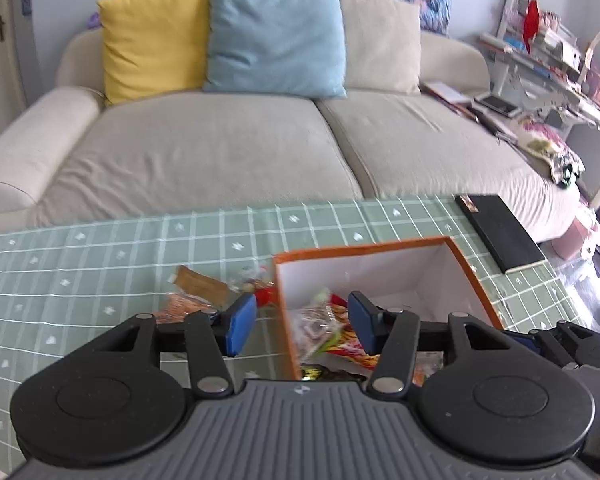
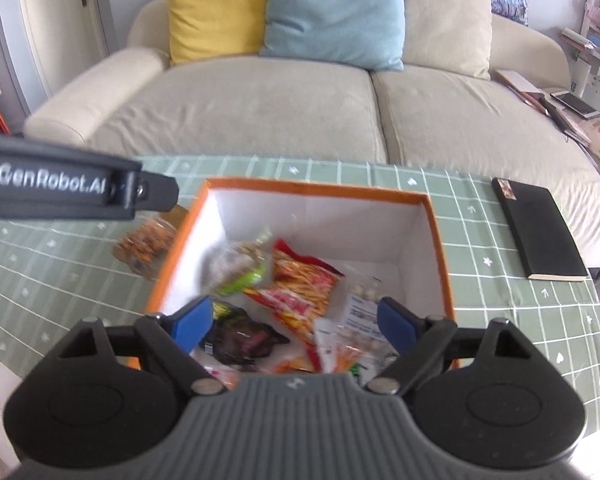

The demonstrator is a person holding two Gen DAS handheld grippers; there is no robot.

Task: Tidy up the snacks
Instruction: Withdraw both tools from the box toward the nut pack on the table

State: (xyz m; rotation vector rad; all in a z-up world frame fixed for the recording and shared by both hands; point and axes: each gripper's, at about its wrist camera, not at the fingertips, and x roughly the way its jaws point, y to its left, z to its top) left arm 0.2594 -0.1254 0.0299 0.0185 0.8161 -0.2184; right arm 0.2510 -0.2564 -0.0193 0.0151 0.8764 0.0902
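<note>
An orange box with white inside [image 2: 436, 232] [image 1: 474, 276] stands on the green checked tablecloth [image 2: 500, 292]. It holds several snack packets, among them a red-and-yellow chip bag [image 2: 300, 284] and a dark packet [image 2: 244, 338]. My right gripper [image 2: 294, 322] is open and empty above the box. My left gripper [image 1: 300, 326] is open and empty, straddling the box's left wall. Loose snack packets [image 1: 196, 286] [image 2: 146, 246] lie on the cloth left of the box.
A black book [image 2: 540, 232] [image 1: 500, 232] lies on the table's right side. A beige sofa [image 1: 220, 152] with yellow, blue and cream cushions stands behind the table. Cluttered shelves [image 1: 548, 60] are at far right.
</note>
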